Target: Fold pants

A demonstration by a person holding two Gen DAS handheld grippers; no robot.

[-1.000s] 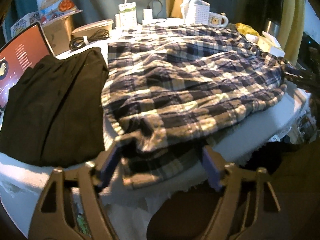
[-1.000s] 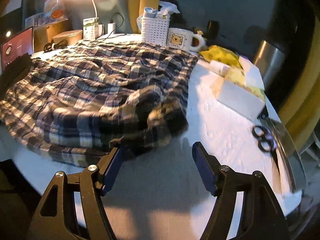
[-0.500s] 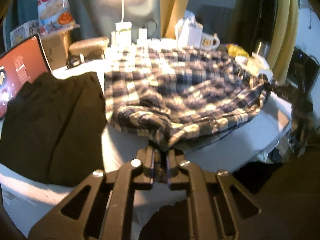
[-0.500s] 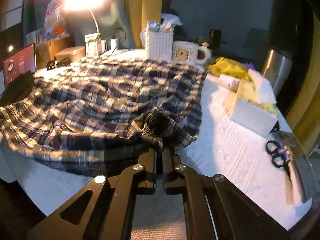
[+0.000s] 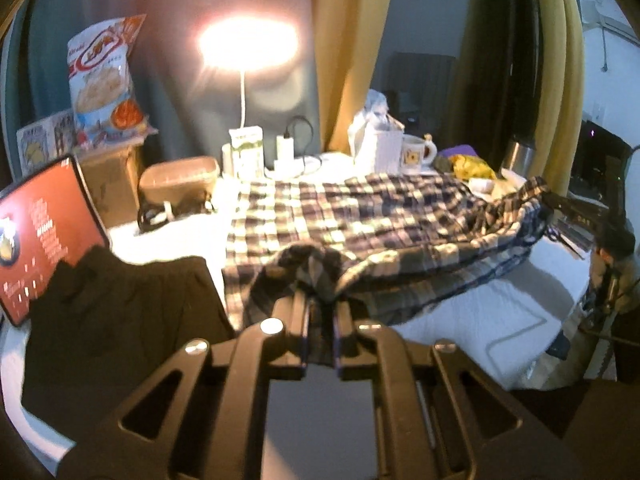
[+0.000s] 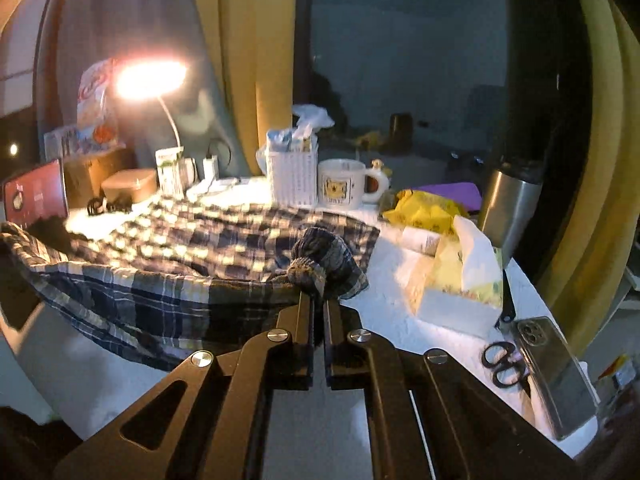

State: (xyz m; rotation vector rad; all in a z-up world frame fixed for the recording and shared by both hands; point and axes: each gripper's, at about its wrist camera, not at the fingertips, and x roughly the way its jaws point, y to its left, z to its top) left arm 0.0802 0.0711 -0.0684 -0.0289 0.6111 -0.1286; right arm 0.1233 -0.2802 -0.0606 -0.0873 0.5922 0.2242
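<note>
The plaid pants point(image 5: 360, 220) lie spread across the white table point(image 5: 500, 312); they also show in the right wrist view point(image 6: 180, 248). My left gripper point(image 5: 321, 300) is shut on a bunched near-left corner of the pants and holds it lifted off the table. My right gripper point(image 6: 317, 300) is shut on the bunched near-right corner point(image 6: 324, 256), also lifted. The near edge of the pants hangs stretched between the two grippers, above the table top.
A black garment point(image 5: 112, 320) lies left of the pants beside a red tablet point(image 5: 44, 232). At the back stand a lamp point(image 6: 148, 78), white basket point(image 6: 292, 172) and mug point(image 6: 344, 182). On the right are a tissue box point(image 6: 460, 280), steel flask point(image 6: 508, 204), scissors point(image 6: 500, 364) and phone point(image 6: 556, 372).
Both grippers closed on the near corners of the pants and raised them. The near edge has come up off the table and is now taut between them.
</note>
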